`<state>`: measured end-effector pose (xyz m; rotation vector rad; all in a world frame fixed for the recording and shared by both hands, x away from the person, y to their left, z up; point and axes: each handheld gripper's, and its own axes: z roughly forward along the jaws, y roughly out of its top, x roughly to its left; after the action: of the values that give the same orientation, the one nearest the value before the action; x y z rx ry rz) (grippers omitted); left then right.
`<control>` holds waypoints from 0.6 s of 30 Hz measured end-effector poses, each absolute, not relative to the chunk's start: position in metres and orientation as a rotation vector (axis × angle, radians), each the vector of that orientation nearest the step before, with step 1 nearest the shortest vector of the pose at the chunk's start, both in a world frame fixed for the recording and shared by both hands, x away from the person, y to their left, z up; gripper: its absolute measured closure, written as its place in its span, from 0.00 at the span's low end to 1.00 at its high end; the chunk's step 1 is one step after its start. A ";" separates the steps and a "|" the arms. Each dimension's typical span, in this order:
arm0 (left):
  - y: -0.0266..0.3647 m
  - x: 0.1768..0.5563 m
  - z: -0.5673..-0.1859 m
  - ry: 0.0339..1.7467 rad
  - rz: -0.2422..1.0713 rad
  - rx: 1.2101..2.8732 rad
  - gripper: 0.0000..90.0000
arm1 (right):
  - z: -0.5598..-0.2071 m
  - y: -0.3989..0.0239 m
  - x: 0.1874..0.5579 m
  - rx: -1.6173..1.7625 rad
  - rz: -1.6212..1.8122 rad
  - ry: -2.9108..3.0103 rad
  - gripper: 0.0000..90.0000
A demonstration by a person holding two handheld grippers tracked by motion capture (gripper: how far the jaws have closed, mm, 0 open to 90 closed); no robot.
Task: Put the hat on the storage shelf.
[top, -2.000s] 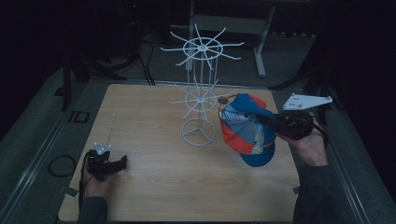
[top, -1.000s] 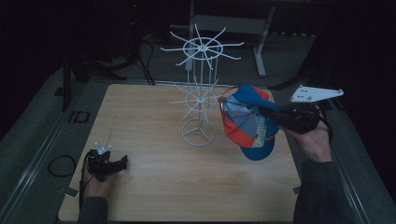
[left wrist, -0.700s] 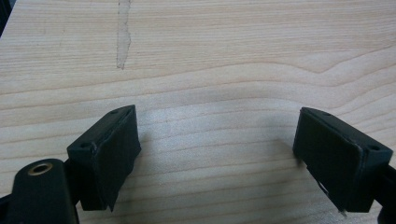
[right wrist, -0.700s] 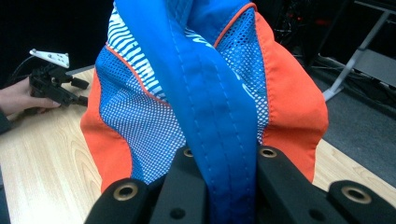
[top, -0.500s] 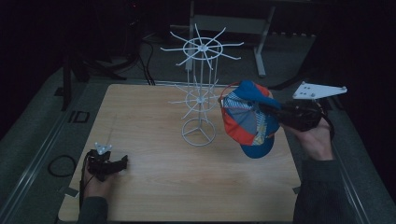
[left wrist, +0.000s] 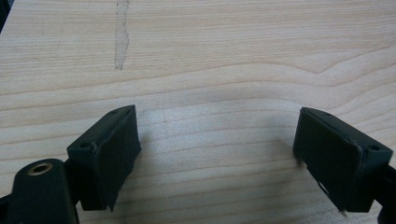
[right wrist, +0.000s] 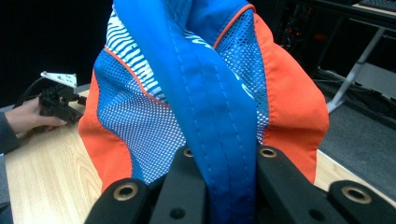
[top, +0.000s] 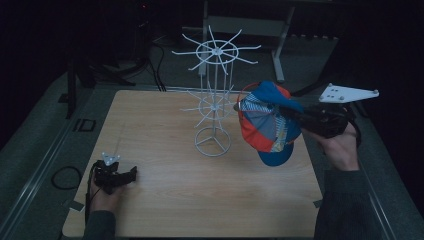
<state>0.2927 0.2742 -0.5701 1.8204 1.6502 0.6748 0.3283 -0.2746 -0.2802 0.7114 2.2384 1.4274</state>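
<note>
1 wire rack [top: 213,107] touching held cap [top: 267,125], table [top: 165,200] centre.

left hand-held gripper [top: 131,175] rests low, jaws wide apart; right hand-held gripper [top: 295,114] raised, jaws clamped together.

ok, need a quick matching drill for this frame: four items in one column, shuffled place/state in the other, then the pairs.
Items
1. cap
2. wire rack
3. left gripper
4. right gripper

States
A. stands upright mid-table
B. jaws open, low over bare wood near the table's front left corner
C. held up off the table, beside the rack
D. jaws clamped on blue fabric

Pairs: 1-C, 2-A, 3-B, 4-D
</note>
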 end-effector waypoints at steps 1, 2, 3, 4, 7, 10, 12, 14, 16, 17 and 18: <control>0.274 0.293 -0.570 1.650 0.675 1.821 0.17 | -0.280 -0.275 0.328 0.710 1.431 2.236 0.98; 0.274 0.293 -0.570 1.650 0.675 1.820 0.17 | -0.279 -0.274 0.328 0.712 1.437 2.232 0.98; 0.274 0.293 -0.570 1.650 0.675 1.821 0.17 | -0.279 -0.275 0.328 0.711 1.438 2.231 0.98; 0.274 0.293 -0.570 1.650 0.675 1.820 0.17 | -0.279 -0.275 0.328 0.711 1.440 2.230 0.98; 0.274 0.293 -0.570 1.650 0.675 1.820 0.17 | -0.277 -0.275 0.328 0.708 1.446 2.225 0.98; 0.274 0.293 -0.570 1.650 0.675 1.821 0.17 | -0.276 -0.275 0.327 0.707 1.453 2.223 0.98; 0.274 0.293 -0.570 1.650 0.675 1.821 0.17 | -0.275 -0.275 0.327 0.703 1.453 2.222 0.98; 0.274 0.293 -0.570 1.651 0.675 1.821 0.17 | -0.275 -0.275 0.327 0.702 1.456 2.220 0.98; 0.274 0.293 -0.570 1.651 0.675 1.821 0.17 | -0.275 -0.275 0.327 0.702 1.457 2.220 0.98; 0.274 0.293 -0.570 1.650 0.675 1.821 0.17 | -0.275 -0.275 0.327 0.704 1.461 2.220 0.98; 0.274 0.293 -0.570 1.650 0.675 1.821 0.17 | -0.275 -0.275 0.327 0.702 1.463 2.219 0.98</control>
<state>0.2929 0.2739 -0.5700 1.8213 1.6502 0.6751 0.3266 -0.2746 -0.2747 0.7020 2.2189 1.4631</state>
